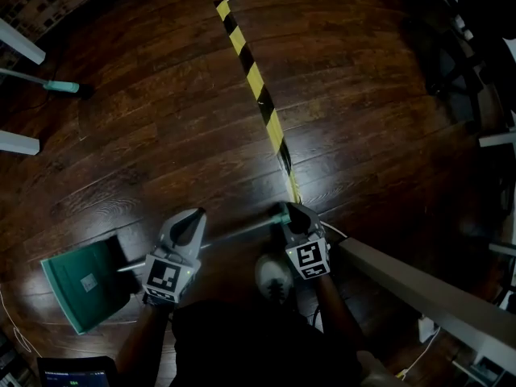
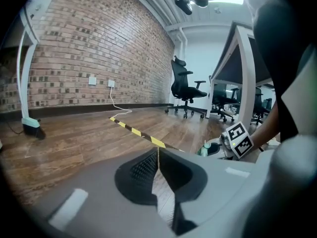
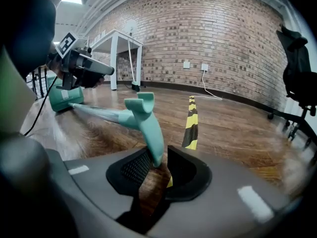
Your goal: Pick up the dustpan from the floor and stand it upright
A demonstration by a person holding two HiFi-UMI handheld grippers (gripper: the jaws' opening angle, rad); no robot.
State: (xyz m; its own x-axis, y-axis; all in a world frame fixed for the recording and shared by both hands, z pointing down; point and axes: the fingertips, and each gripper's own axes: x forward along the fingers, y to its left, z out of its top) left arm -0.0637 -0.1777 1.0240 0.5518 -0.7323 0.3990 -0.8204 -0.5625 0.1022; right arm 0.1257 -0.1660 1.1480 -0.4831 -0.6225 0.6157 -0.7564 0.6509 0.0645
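Right gripper (image 3: 159, 155): jaws partly apart. Between them stands the teal hooked end of the handle (image 3: 148, 128), which rests against the left pad and leaves a gap to the right pad, so we record no clamp.

Left gripper (image 2: 158, 152): jaws closed tip to tip, with nothing between them.

Marker cubes (image 1: 164, 278): one on each gripper, with black-and-white square patterns and no words.

Dustpan (image 1: 81, 285): green, lying flat on the wooden floor (image 1: 161, 151), left of the left gripper. Its long handle runs right to the right gripper.

Label (image 1: 89, 280): a small white label on the pan, too small for us to read.

Tape (image 1: 258, 91): a yellow-and-black strip running from the right gripper to the far floor.

By view, we see the pan's whole outline only from the head view. The right gripper view alone shows the gap beside the handle. The left gripper view alone shows a black office chair (image 2: 185, 88) far off, right of the brick wall (image 2: 99, 58).
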